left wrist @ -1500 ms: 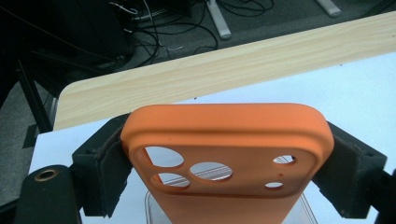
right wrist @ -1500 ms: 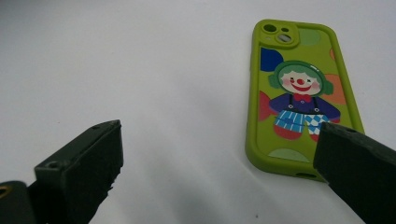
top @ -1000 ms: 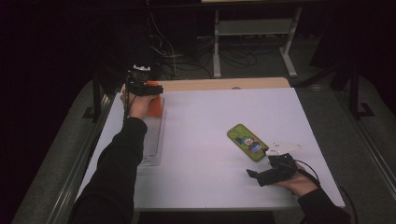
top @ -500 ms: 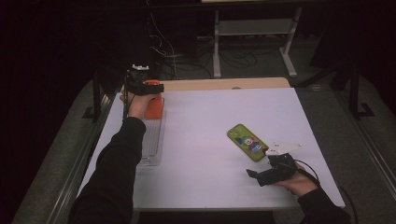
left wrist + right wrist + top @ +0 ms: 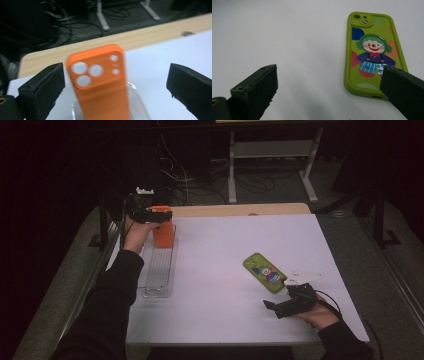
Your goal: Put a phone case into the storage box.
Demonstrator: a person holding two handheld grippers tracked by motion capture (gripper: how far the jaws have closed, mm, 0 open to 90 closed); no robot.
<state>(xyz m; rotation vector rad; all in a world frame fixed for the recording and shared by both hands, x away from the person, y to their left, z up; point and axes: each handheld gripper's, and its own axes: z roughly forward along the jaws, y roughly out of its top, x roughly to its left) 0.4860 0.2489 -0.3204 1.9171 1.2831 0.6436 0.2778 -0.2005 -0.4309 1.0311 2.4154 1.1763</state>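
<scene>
Release done: left gripper [image 5: 161,213] fingers just spread wide, orange phone case [image 5: 100,82] standing free in clear rack [image 5: 159,270]; right gripper [image 5: 272,306] fingers apart near green case [image 5: 374,52], likely next

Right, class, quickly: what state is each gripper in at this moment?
Left gripper: open, jaws just opened, clear of the orange phone case between them.
Right gripper: open, holding nothing, beside the green phone case.

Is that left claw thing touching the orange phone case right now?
Apart. In the left gripper view the left gripper has both black jaws spread wide, with clear gaps on each side of the orange phone case, which stands upright in the clear rack.
</scene>
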